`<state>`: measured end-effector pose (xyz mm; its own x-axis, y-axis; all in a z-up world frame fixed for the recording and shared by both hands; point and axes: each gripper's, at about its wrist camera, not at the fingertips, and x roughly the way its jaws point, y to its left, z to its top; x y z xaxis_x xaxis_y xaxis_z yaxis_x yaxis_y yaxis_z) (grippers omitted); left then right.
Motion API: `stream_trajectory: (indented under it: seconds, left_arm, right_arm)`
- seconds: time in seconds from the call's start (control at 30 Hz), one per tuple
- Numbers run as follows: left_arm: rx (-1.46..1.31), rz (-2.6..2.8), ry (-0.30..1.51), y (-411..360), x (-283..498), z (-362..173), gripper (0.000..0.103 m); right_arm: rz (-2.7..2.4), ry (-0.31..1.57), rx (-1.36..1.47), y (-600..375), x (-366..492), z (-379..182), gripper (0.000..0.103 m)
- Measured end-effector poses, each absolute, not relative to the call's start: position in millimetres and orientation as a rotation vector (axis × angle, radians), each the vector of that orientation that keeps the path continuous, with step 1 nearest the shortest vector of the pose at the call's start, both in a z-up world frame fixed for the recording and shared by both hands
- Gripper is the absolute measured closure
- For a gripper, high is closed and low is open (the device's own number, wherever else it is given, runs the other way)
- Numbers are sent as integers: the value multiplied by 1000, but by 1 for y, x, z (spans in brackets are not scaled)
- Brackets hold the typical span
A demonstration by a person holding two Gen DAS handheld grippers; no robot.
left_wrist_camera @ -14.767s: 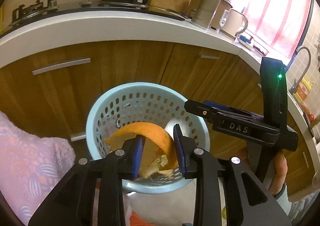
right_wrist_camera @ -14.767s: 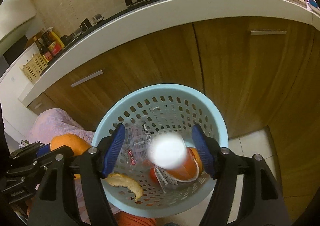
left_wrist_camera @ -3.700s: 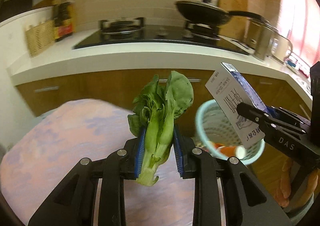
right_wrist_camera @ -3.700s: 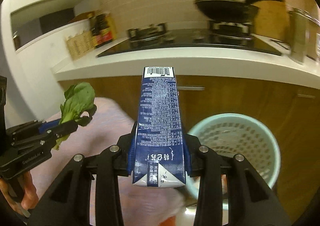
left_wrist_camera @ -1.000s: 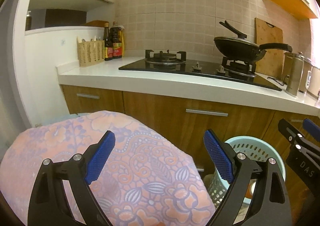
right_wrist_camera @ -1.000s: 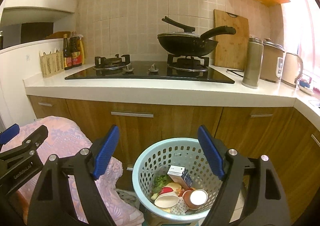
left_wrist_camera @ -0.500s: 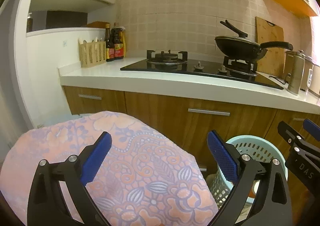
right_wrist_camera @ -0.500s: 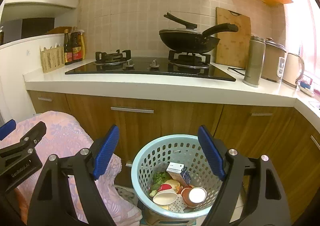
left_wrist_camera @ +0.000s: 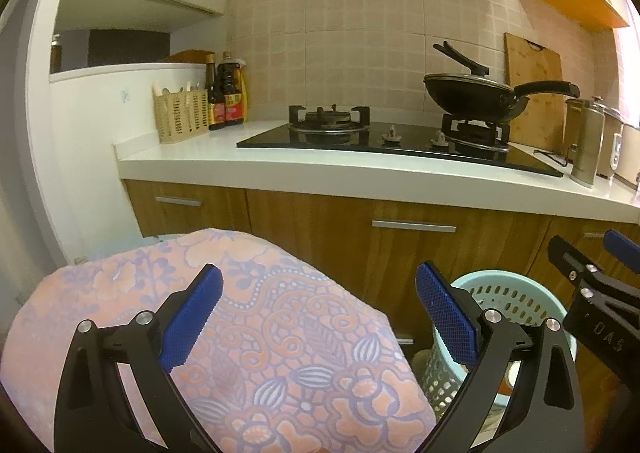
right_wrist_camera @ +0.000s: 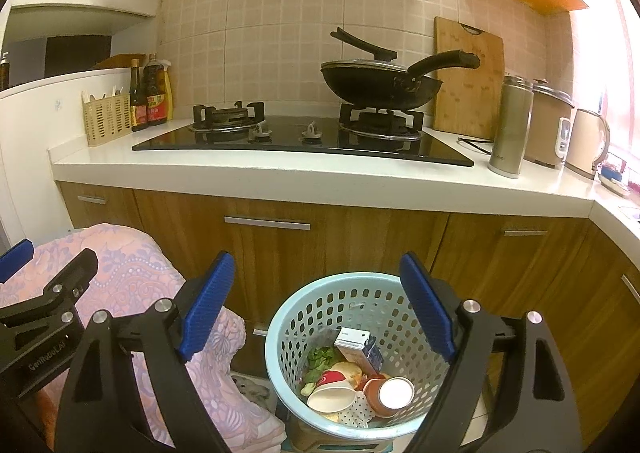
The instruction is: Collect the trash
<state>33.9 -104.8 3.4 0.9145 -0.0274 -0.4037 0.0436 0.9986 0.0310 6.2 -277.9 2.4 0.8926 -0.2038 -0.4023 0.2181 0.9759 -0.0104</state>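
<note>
A light blue perforated basket [right_wrist_camera: 308, 317] stands on the floor before the wooden cabinets. It holds a blue milk carton [right_wrist_camera: 362, 345], green leaves [right_wrist_camera: 320, 359], paper cups [right_wrist_camera: 332, 397] and an orange cup [right_wrist_camera: 390, 393]. My right gripper [right_wrist_camera: 316, 309] is open and empty, above and in front of the basket. My left gripper [left_wrist_camera: 320, 317] is open and empty over a pink floral cloth [left_wrist_camera: 280, 353]. The basket [left_wrist_camera: 504, 289] shows at right in the left wrist view, behind my left gripper's right finger.
A white counter [right_wrist_camera: 320, 173] carries a gas hob with a black wok [right_wrist_camera: 380, 85], sauce bottles [right_wrist_camera: 154, 97], a steel flask [right_wrist_camera: 512, 129] and a kettle [right_wrist_camera: 588, 145]. The pink cloth [right_wrist_camera: 132, 285] covers a surface left of the basket. Wooden cabinets [right_wrist_camera: 360, 245] stand behind.
Both grippers have drifted slightly back and up; the view is nearly the same. Earlier each gripper held trash over the basket; both are empty now, with the carton and greens inside it.
</note>
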Motion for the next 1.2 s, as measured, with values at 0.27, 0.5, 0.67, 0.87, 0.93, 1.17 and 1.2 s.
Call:
stream_trajectory:
  seconds: [0.27, 0.5, 0.67, 0.87, 0.93, 1.17, 1.2]
  left_arm:
    - [34, -36, 415, -102, 34, 4, 9]
    - [38, -35, 412, -102, 33, 4, 9]
    - [40, -38, 410, -103, 32, 4, 9]
    - [39, -33, 412, -103, 34, 4, 8]
    - [36, -35, 411, -102, 34, 4, 8]
    - [29, -32, 404, -100, 32, 5, 8]
    - [29, -32, 404, -99, 33, 5, 8]
  right_arm:
    - [-219, 412, 36, -278, 6, 3, 22]
    - [-223, 407, 31, -279, 4, 4, 22]
    - [-227, 402, 30, -279, 2, 5, 22]
    - [-225, 408, 32, -279, 2, 3, 22]
    - [-223, 407, 33, -279, 2, 4, 22]
    - [-224, 406, 30, -278, 1, 4, 22]
    - [-225, 404, 28, -277, 1, 4, 22]
